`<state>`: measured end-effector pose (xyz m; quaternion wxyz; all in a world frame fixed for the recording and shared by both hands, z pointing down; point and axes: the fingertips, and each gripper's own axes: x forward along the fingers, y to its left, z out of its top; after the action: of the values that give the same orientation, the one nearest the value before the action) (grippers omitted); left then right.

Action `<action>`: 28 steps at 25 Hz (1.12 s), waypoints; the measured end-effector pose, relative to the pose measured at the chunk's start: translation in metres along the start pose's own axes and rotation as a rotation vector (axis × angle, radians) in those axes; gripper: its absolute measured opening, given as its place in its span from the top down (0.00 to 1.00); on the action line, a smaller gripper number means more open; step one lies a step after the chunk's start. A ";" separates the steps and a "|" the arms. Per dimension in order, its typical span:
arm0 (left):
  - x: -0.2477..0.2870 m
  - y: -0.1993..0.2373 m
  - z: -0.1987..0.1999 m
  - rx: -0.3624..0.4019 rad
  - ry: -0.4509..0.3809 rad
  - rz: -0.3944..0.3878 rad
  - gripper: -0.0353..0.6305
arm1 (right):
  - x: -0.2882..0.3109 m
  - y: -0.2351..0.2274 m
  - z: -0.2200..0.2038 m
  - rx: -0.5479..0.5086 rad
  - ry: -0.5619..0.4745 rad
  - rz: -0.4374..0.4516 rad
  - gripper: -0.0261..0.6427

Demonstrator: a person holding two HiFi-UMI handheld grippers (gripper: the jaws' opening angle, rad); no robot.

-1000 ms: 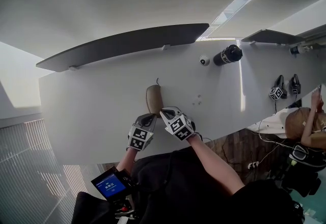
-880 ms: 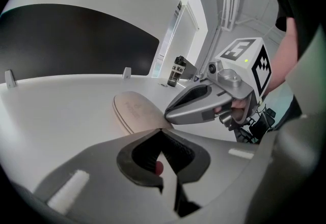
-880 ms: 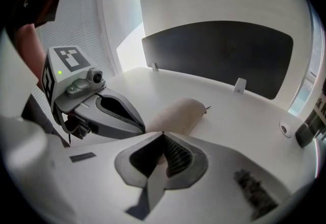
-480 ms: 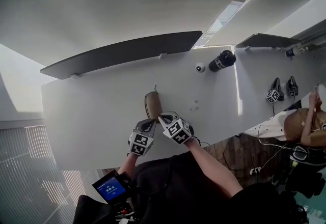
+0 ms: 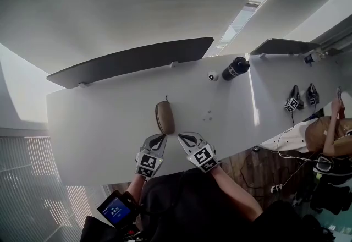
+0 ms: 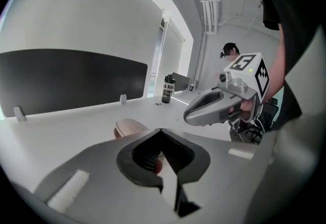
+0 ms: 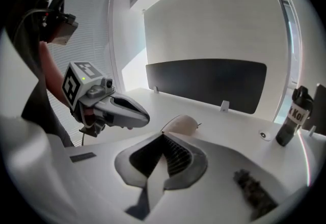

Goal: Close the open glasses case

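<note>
Glasses case (image 5: 164,117) lies apparently shut on table (image 5: 99,120), at twelve o'clock from left gripper (image 5: 158,138) and right gripper (image 5: 184,137); both jaws together, empty. Risk: half-caught lid springs open if knocked

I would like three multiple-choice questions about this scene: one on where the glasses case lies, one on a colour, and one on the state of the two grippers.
1. Where does the glasses case lie?
A. On the table, beyond the left gripper and the right gripper, touching neither
B. Between the right gripper's fingers
C. On the floor

2. What colour is the bottle at the far side of the table?
A. White
B. Black
C. Red

3. How do the fingers of both grippers stand?
A. Wide apart
B. Clamped on the case
C. Together, with nothing between them

Answers:
1. A, since the head view shows bare table between the case and both grippers.
2. B, since the bottle is dark against the white table.
3. C, since each gripper view shows its fingers meeting at the tips.
</note>
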<state>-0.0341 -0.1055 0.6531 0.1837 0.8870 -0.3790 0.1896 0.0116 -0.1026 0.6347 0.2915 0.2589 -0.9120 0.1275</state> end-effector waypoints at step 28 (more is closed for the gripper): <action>-0.115 -0.238 -0.023 0.032 -0.079 0.212 0.94 | -0.211 0.106 -0.070 -0.078 -0.273 0.063 0.96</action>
<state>0.0642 0.1281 0.5749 0.1334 0.8515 -0.4745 0.1789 0.1334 0.0965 0.5553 0.1706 0.2333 -0.9551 0.0646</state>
